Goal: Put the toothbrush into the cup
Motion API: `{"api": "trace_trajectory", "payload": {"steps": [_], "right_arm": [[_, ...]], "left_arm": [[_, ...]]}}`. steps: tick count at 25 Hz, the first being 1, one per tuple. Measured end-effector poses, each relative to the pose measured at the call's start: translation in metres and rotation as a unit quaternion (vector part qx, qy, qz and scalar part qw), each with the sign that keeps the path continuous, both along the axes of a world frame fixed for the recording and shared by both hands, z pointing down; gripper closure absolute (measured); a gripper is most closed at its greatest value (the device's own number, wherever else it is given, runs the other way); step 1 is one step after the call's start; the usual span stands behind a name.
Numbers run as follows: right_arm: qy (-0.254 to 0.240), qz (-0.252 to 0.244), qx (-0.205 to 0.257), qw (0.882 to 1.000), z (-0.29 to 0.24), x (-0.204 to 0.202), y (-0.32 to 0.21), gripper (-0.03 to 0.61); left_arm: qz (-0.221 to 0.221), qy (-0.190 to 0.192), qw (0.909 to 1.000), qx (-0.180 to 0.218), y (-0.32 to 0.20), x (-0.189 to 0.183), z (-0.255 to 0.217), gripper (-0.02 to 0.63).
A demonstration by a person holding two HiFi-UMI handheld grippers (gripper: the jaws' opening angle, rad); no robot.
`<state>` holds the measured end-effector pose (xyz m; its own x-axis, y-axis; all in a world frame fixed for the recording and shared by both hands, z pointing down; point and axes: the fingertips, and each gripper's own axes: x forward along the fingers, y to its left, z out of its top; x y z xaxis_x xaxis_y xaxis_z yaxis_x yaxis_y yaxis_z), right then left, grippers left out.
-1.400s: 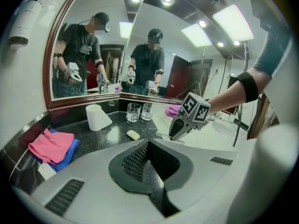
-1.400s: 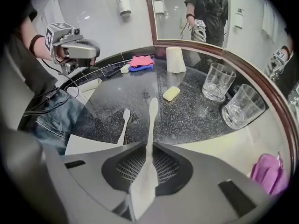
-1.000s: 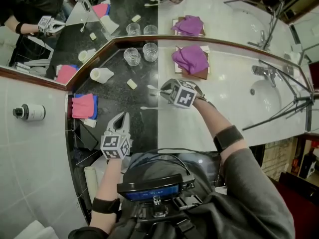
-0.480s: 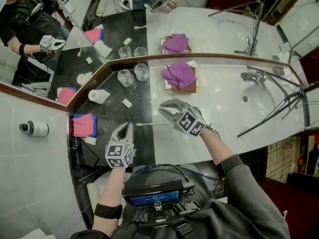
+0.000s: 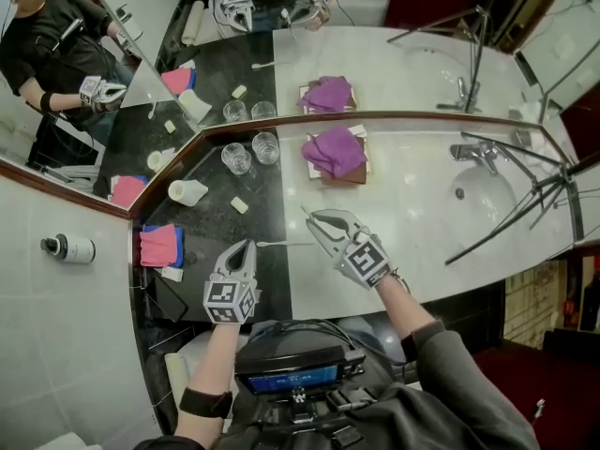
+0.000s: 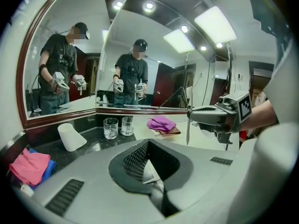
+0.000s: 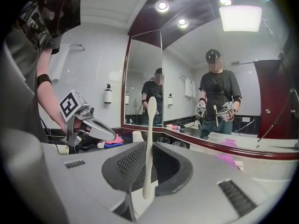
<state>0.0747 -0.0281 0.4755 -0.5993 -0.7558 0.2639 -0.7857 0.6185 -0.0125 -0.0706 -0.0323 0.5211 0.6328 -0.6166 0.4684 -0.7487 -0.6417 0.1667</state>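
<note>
Gripping the toothbrush (image 7: 148, 139) upright in our right claw (image 5: 317, 225), with our left claw (image 5: 242, 249) closed and empty beside it, we seem mid-carry and next must bring it above a glass cup (image 5: 265, 146) ahead of the claw, then lower it.

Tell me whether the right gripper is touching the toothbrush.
Touching. In its own view, the right gripper clamps the white toothbrush by its lower handle, and the brush stands upright between the jaws.

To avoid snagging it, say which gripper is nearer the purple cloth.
Right. The right gripper is below the cloth in the head view; the left gripper sits farther left, over the dark counter.
</note>
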Motion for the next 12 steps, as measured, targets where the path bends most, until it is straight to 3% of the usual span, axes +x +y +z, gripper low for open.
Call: {"api": "trace_trajectory", "payload": {"steps": [12], "right_arm": [[-0.052, 0.032, 0.011, 0.998, -0.013, -0.004, -0.014, 0.511]], "left_arm": [[0.003, -0.001, 1.0, 0.004, -0.003, -0.004, 0.003, 0.617]]}}
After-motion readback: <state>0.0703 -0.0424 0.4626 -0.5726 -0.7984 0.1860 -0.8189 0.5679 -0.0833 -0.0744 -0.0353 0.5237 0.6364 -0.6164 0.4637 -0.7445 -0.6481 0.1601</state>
